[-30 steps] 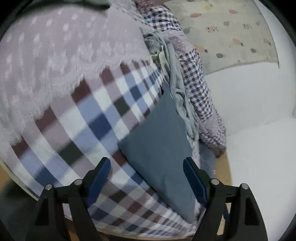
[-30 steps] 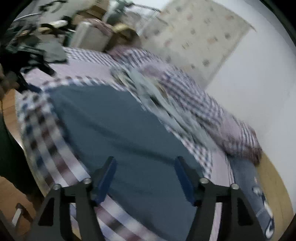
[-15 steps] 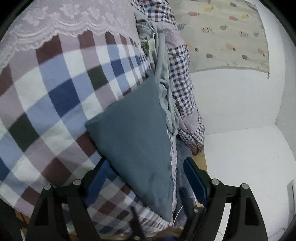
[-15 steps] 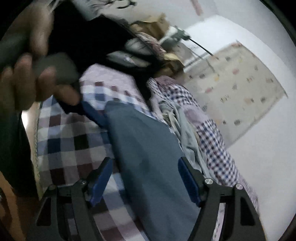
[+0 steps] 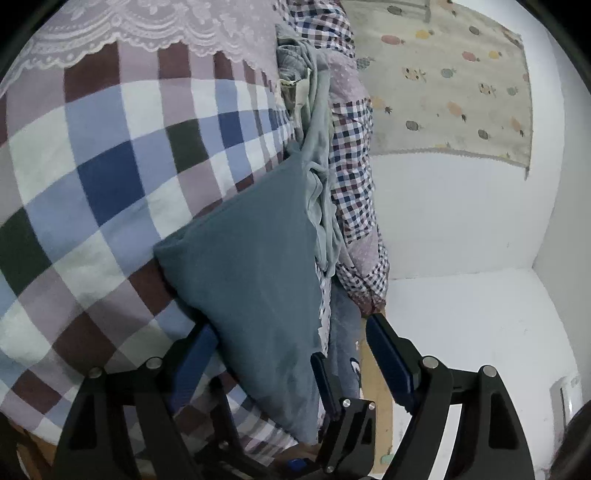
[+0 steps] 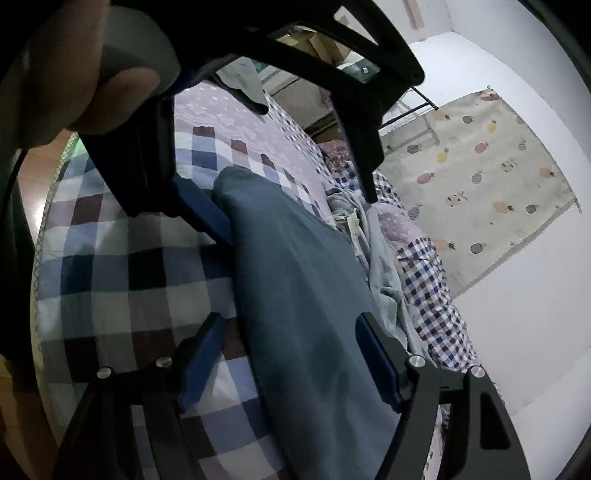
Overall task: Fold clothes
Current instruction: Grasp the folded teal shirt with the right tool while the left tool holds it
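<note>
A folded blue-grey garment (image 5: 251,280) lies flat on the checked bedspread (image 5: 110,177). My left gripper (image 5: 291,354) is open and straddles one end of it, with the left finger at the cloth's edge. My right gripper (image 6: 290,363) is open too and straddles the opposite end of the same garment (image 6: 295,295). In the right wrist view the left gripper (image 6: 291,210) faces me across the cloth, held by a hand (image 6: 92,74). A blue finger (image 5: 322,373) of the right gripper shows at the bottom of the left wrist view. Neither gripper pinches the cloth.
A heap of unfolded clothes runs along the wall side: a small-check plaid shirt (image 5: 351,173), a pale grey-green garment (image 5: 317,122) and jeans (image 5: 343,339). A lace-edged lilac cover (image 5: 177,26) lies further up the bed. A pineapple-print cloth (image 5: 450,85) hangs on the white wall.
Both grippers have closed in on the folded garment from opposite ends. The right gripper swung round until the left gripper and hand fill its upper view. Both stayed open.
</note>
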Demonstrator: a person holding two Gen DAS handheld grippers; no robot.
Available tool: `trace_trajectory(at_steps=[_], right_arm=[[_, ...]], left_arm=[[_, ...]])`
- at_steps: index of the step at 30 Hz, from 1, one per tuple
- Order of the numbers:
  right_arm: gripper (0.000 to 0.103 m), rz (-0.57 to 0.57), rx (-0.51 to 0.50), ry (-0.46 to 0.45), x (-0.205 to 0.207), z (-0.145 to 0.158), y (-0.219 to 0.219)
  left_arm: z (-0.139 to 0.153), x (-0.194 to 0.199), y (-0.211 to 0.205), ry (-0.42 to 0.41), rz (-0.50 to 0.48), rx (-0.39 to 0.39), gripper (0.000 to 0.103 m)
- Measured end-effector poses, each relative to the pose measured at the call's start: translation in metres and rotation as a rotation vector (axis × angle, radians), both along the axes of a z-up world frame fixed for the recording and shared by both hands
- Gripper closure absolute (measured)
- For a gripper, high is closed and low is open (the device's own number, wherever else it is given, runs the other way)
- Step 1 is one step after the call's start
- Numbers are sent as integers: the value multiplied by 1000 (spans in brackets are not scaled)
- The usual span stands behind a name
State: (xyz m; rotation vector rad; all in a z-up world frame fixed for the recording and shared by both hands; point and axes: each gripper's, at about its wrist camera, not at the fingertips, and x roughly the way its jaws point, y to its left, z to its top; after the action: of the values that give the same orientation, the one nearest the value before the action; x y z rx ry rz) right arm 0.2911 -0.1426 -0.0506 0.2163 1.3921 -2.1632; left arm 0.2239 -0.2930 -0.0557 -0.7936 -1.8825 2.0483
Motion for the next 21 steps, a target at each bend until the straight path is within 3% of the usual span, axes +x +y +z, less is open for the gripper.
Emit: trace_trajectory(at_steps=[7, 8, 9, 11, 16, 21], right_arm=[[31, 2, -19, -52, -7, 6, -2], [42, 2, -21, -70, -8, 8, -1], [69, 1, -23, -87, -9, 9, -1], [94, -12, -19, -110, -10, 11, -1], [98, -17, -93, -108, -2, 30, 7], [99, -19, -158, -102, -2, 47, 13]], left_arm=[[-2, 2, -1, 20, 8, 33, 19], [-2, 3, -1, 24, 8, 36, 19], [-2, 2, -1, 23, 5, 38, 19], [-3, 3, 1, 19, -4, 36, 19], [-2, 0, 7, 13, -2, 15, 19], [3, -16, 15, 58, 21, 23, 19]])
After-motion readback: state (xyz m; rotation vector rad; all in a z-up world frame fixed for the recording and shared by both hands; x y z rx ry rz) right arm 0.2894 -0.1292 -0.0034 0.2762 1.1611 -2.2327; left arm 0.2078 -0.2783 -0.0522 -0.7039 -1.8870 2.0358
